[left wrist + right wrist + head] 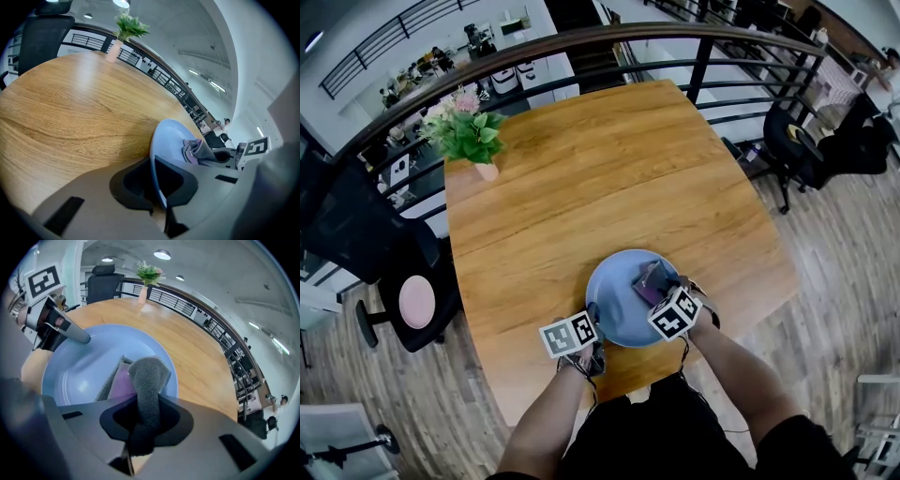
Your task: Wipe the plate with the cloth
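Two handheld grippers meet over a round, pale blue plate (617, 319) that sits near the front edge of the light wooden table (600, 169), close to the person. The left gripper (592, 323) has its jaws drawn almost together on the plate's near-left rim, with the thin edge pinched between the pads. The right gripper (664, 289) points steeply down over the plate's right half, its jaws closed on a folded grey-and-purple cloth (653, 278). A grey fold stands up between the jaws, and the rest lies flat on the plate. At the table's far left corner stands a small green plant with pink flowers in a pale pot (467, 131), well apart from the plate. A black office chair with a pink seat (414, 298) stands just beside the table's left edge
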{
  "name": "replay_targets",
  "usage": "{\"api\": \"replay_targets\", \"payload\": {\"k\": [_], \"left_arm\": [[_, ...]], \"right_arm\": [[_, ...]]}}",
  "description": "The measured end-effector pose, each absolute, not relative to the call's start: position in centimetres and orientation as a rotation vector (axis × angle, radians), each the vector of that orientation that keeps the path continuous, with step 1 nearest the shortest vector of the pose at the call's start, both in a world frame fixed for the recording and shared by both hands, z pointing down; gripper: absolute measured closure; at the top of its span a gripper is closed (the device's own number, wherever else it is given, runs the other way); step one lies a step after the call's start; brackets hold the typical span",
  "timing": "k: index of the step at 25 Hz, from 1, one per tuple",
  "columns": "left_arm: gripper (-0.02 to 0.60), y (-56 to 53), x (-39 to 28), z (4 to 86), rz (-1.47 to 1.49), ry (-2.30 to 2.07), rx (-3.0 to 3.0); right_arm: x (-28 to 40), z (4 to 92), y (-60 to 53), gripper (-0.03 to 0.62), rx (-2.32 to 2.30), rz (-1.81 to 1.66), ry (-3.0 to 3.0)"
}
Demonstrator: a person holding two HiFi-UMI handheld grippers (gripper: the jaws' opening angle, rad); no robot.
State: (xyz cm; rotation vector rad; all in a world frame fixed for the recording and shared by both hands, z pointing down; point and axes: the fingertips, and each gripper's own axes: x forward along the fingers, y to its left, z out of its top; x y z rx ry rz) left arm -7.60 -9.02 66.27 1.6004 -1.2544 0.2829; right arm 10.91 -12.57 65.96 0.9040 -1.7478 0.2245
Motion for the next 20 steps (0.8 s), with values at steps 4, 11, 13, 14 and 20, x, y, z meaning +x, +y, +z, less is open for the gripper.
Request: {"api": "replay_targets", "payload": {"k": [4,11,13,14,20], "left_arm": [[0.549,-9.1,-7.6,66.3,0.282,-1.255,1.601],[0.549,-9.0,-7.5,66.3,0.282,-1.251,1.599],[0.549,-9.0,-7.6,66.2,0.283,-1.253,1.600],[0.549,-9.0,-7.6,66.2,0.284,-1.253,1.600],[0.549,-9.0,-7.7,66.2,0.284,-1.254,1.599]], "right_arm": [[11.2,66.0,-13.2,0.520,0.896,0.198,-1.731],[12.0,65.8,-14.1,0.520,0.936,0.196,-1.718],[12.1,65.5,-14.4,0.520,0.967,0.211,-1.726],[12.1,65.3,-14.5,0.520,0.989,0.221,-1.733],[13.0,62.8,-15.8,0.520,1.183,0.237,-1.771]]}}
